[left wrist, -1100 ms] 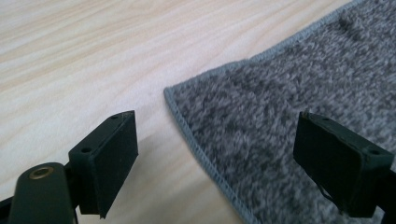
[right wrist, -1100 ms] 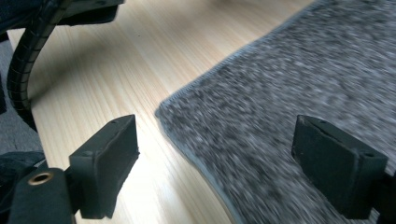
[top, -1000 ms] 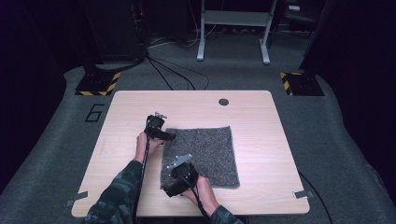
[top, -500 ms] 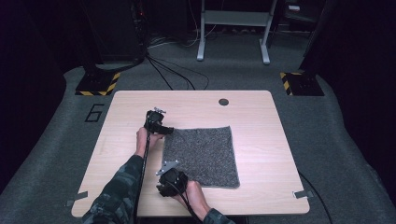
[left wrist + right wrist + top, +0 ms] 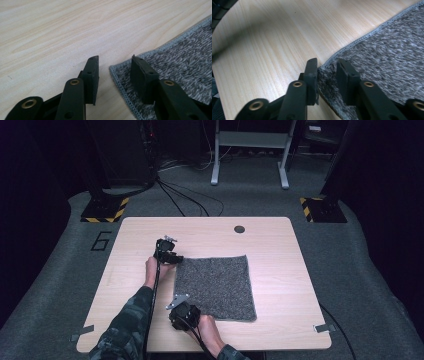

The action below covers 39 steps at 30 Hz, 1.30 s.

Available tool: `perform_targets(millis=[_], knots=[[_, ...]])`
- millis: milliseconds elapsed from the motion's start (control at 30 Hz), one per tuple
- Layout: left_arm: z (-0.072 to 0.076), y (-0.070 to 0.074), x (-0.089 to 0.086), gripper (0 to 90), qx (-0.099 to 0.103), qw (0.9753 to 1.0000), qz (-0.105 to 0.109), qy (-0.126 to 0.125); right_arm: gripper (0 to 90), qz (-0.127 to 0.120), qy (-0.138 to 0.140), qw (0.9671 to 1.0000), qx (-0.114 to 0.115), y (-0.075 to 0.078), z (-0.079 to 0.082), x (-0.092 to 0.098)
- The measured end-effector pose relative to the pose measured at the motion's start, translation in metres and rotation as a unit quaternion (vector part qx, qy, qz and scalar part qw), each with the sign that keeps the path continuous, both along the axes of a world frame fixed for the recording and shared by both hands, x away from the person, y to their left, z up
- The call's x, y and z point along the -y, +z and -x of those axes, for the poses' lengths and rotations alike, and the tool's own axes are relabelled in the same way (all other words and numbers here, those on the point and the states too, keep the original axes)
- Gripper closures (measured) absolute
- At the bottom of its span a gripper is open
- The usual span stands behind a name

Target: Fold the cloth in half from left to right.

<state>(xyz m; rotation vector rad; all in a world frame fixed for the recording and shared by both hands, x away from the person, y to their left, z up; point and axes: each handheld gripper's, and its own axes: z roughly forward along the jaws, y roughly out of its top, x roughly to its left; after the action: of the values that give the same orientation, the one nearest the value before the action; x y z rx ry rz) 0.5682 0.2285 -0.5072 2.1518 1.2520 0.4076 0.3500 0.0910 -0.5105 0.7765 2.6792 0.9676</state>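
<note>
Since a second ago the right gripper has drawn back from over the cloth to its near-left corner, while the left gripper has stayed at the far-left corner. One grey cloth lies flat on the table, nearer its near edge than its far one, and both grippers stand spread, each with one jaw on the wood and one over the hem, nothing pinched yet. To grip well, I judge each should slide its lower jaw fully under the stitched edge before closing; besides cloth and two grippers, there is one dark disc by the far edge.

Left gripper and right gripper, fingers parted, low, well apart.
</note>
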Motion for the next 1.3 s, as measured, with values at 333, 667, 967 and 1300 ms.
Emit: perform_targets(millis=[333, 667, 967, 1300], knots=[[0.007, -0.002, 0.006, 79.2, 0.02, 0.9996, -0.012, -0.013, 84.0, -0.008, -0.004, 0.9999, 0.006, -0.002, 0.0, 0.002], [0.008, -0.003, 0.006, 86.5, 0.021, 0.9998, 0.004, -0.002, 86.1, -0.037, -0.016, 0.9989, -0.024, -0.004, -0.001, 0.016], [0.01, 0.002, 0.006, 87.1, 0.025, 0.9997, 0.0, -0.001, 86.7, -0.077, -0.027, 0.9962, -0.031, 0.003, 0.003, 0.039], [0.009, 0.019, 0.005, 87.5, 0.036, 0.9992, -0.015, 0.005, 86.8, -0.11, -0.034, 0.9934, -0.005, 0.025, 0.007, 0.044]])
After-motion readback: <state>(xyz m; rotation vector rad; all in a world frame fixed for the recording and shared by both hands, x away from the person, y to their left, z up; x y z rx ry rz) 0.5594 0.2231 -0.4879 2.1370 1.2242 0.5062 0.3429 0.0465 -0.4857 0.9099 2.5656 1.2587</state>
